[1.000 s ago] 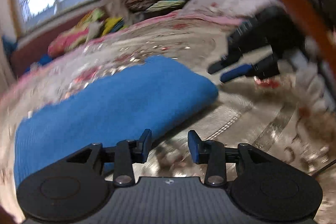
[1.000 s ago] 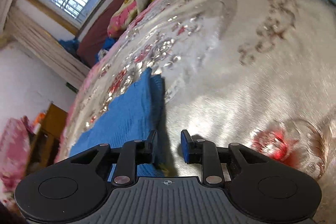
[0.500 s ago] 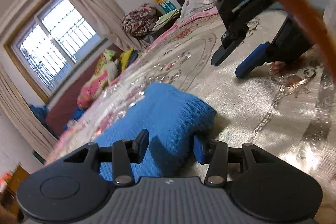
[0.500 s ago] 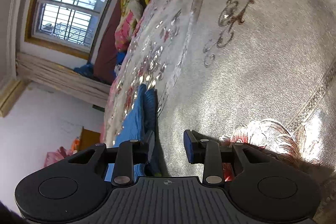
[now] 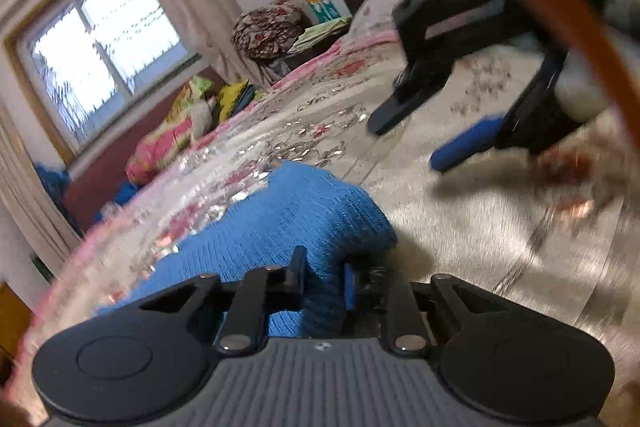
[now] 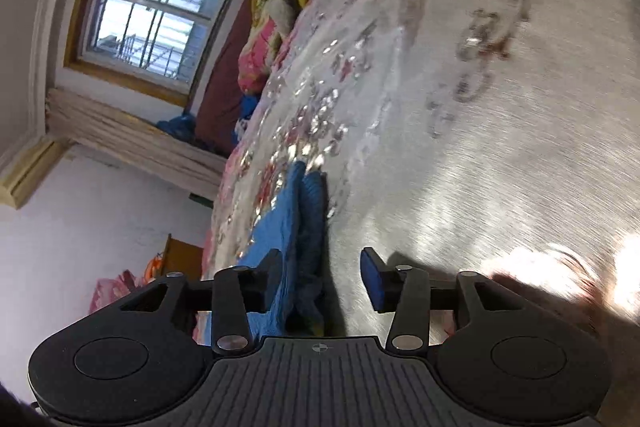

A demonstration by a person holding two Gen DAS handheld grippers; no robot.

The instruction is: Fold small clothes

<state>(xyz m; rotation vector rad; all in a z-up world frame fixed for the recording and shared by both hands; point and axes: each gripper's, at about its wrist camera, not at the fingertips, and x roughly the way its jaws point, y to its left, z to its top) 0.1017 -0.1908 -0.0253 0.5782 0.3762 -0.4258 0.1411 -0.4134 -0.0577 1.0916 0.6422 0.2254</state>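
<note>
Blue knit on bed, both tools at it.
Left tool (image 5: 323, 273) just closed, pinching blue knit garment (image 5: 280, 223); right tool (image 6: 320, 279) just spreading, pads clear of cloth, over bedspread (image 6: 480, 147).

My left gripper (image 5: 324, 273) just closed, pads pinching corner of blue knit garment (image 5: 280, 223) on silver floral bedspread (image 5: 472, 227). Right gripper (image 5: 420, 135) ahead to right, fingers apart, blurred.

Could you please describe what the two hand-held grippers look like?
The left hand-held gripper and the right hand-held gripper look alike: a grey ribbed body, black rounded side plates, black linkage arms with silver rivets, blue-faced pads and a small crosshair mark.
</note>
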